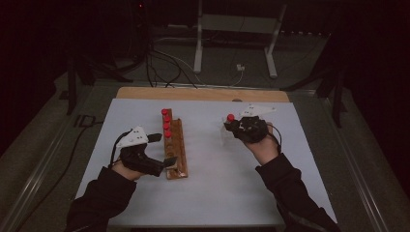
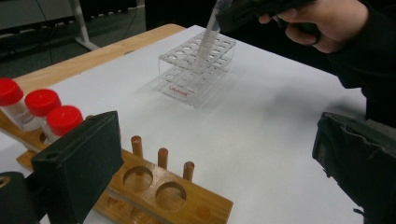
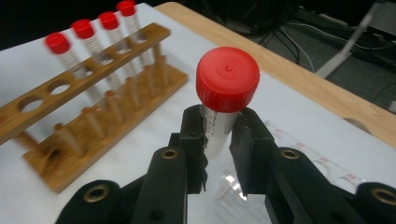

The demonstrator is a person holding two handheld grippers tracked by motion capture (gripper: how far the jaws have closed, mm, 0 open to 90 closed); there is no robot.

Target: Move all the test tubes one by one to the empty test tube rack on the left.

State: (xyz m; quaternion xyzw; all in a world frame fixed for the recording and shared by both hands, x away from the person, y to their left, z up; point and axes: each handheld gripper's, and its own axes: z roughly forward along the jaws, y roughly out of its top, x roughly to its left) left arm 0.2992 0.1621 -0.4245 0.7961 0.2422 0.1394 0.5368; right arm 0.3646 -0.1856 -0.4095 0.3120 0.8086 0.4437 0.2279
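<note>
A wooden tube rack (image 1: 175, 145) lies on the white mat (image 1: 208, 193), with several red-capped tubes (image 1: 166, 123) in its far holes. My left gripper (image 1: 164, 150) stands open beside the rack's near end; its jaws (image 2: 219, 158) are wide apart with nothing between them, and the empty holes (image 2: 154, 184) lie just below. My right gripper (image 1: 231, 124) is shut on a red-capped tube (image 3: 227, 79) just under the cap. That tube (image 2: 208, 37) hangs tilted, its lower end at a top hole of the clear plastic rack (image 2: 198, 70).
The table's wooden edge (image 1: 203, 93) runs behind the mat. Beyond it are cables and a white stand (image 1: 198, 43) on the floor. Bare mat lies between the two racks and toward the near edge.
</note>
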